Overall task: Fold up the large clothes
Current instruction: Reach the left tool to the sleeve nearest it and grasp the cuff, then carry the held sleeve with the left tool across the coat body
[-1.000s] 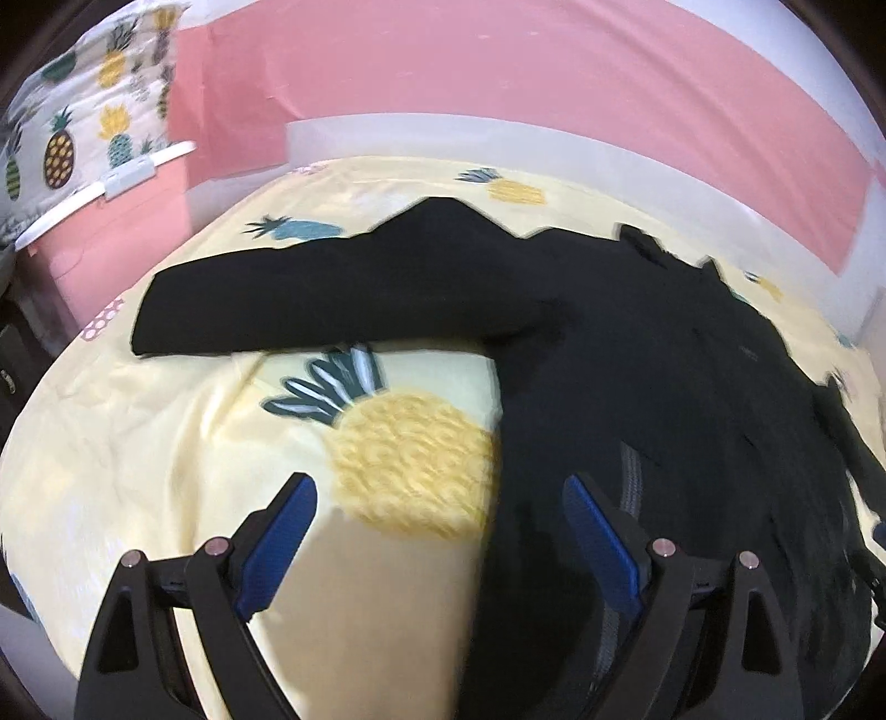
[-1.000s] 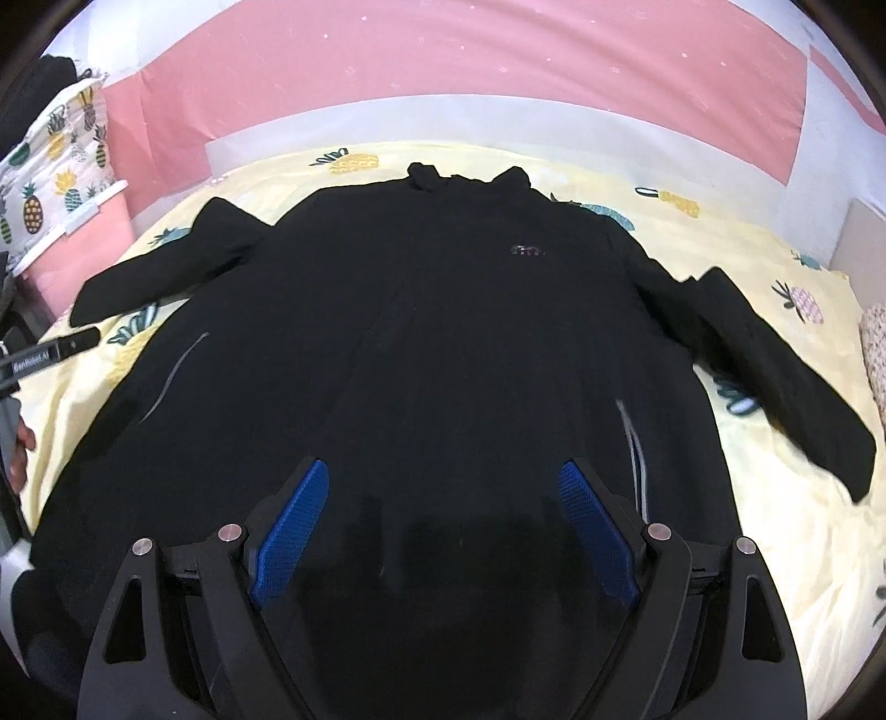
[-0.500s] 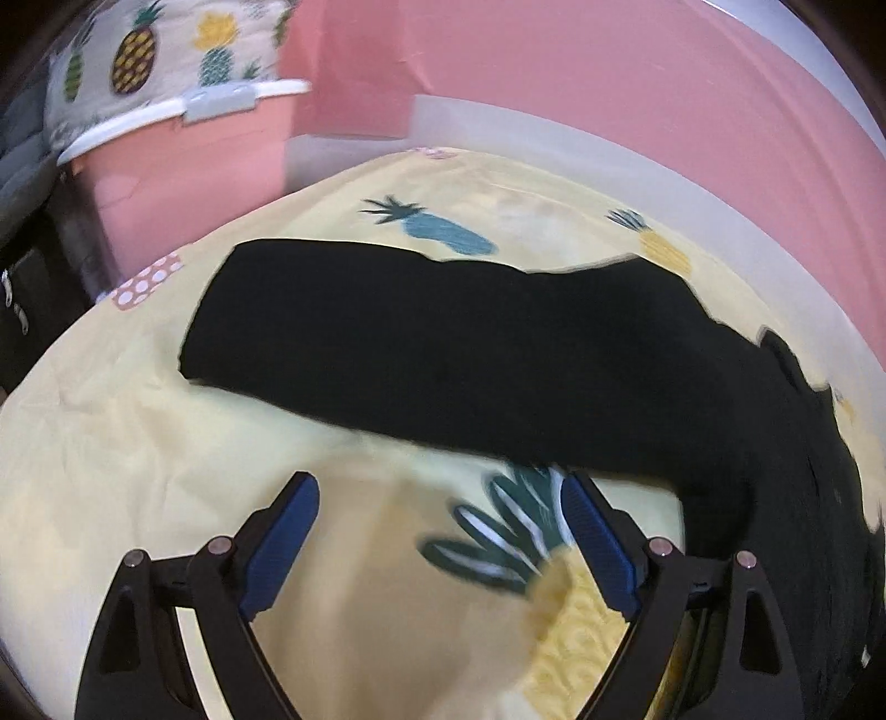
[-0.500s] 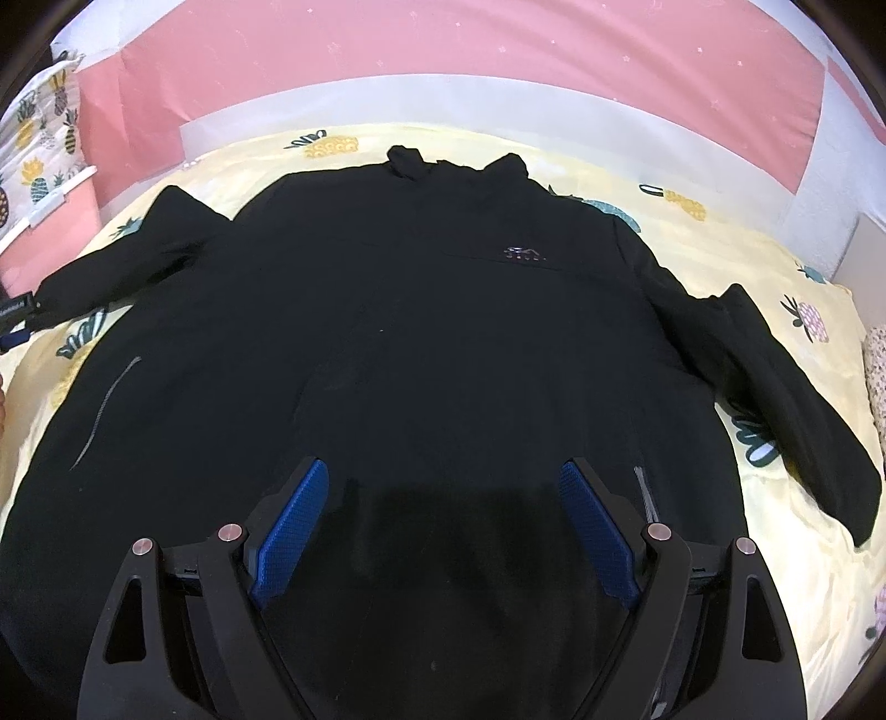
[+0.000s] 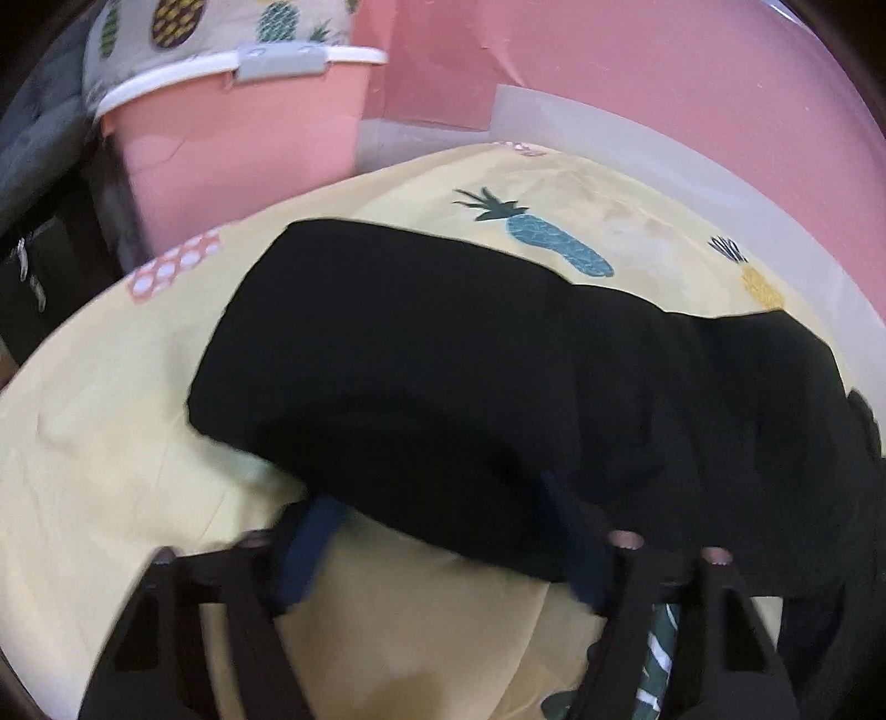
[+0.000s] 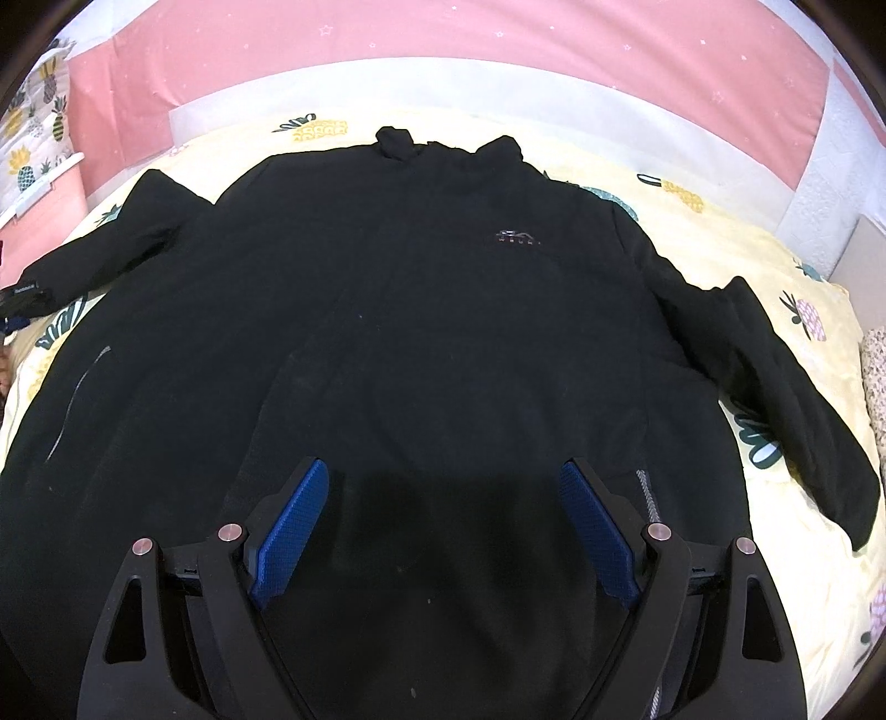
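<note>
Right tool [image 6: 443, 526] above jacket's [image 6: 415, 343] illegible logo [image 6: 516, 238]

Left gripper [image 5: 443, 531] jaws closing; right gripper [image 6: 443, 520] spread wide.

A bedroom at home: pineapple-print bedsheet [image 6: 720, 221], pink wall [image 6: 443, 50].

The black jacket [image 6: 443, 332] was a matt, soft-looking cloth with a small stitched chest logo [image 6: 518, 238]. Under it, the yellow pineapple-print sheet [image 5: 111, 471] was thin, slightly creased cotton-like cloth. The pink bin [image 5: 243, 144] looked like smooth plastic, and the right gripper's [image 6: 443, 526] blue pads [image 6: 290, 531] had a fine, rough-textured face.
</note>
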Motion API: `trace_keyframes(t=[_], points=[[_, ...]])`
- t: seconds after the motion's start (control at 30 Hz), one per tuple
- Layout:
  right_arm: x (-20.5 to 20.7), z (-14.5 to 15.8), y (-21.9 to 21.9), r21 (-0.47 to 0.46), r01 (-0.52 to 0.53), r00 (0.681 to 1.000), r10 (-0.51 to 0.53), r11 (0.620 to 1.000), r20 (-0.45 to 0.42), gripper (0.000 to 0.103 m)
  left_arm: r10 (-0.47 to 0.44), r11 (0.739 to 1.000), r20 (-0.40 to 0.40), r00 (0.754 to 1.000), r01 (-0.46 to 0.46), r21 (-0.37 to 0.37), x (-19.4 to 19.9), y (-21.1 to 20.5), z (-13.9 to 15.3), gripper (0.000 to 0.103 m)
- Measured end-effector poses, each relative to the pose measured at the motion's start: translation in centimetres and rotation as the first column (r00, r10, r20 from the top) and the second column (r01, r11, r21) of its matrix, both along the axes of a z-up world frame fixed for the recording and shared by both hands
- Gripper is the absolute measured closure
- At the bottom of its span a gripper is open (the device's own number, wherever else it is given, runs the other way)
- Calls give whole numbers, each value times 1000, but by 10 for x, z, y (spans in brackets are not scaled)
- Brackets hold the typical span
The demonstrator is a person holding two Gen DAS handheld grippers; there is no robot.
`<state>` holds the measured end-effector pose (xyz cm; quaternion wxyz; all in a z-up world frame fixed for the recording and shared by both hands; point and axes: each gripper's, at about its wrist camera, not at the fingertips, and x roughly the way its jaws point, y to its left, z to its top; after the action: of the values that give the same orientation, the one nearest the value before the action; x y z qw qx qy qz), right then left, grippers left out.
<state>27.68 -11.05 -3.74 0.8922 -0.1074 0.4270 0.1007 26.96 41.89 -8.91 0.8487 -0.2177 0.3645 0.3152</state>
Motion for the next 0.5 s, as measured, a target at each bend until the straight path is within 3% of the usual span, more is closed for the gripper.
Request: trace_keyframes(t=[0.03,0.1,0.17,0.37,0.5], points=[[-1,0,0,0,1,1000,-1,1000,-1,17,-7,1000,-2,1000,7,11,3,-1,2,60],[-3,-2,-1,-4,2,1000,-2,1000,-7,17,-19,999,-11,1000,20,42,7,-3,8,85],[-7,-3,-2,-5,-4,1000,4,1000,-9,17,-32,998,-6,999,32,53,7,-4,18,91],[-14,2,-15,14,2,1000,-2,1000,-1,17,-118,984,86,989,105,147,-1,-35,86,94],[-21,11,-26,46,18,1000,-19,999,18,17,-231,954,171,958,189,231,1,-79,150,94]])
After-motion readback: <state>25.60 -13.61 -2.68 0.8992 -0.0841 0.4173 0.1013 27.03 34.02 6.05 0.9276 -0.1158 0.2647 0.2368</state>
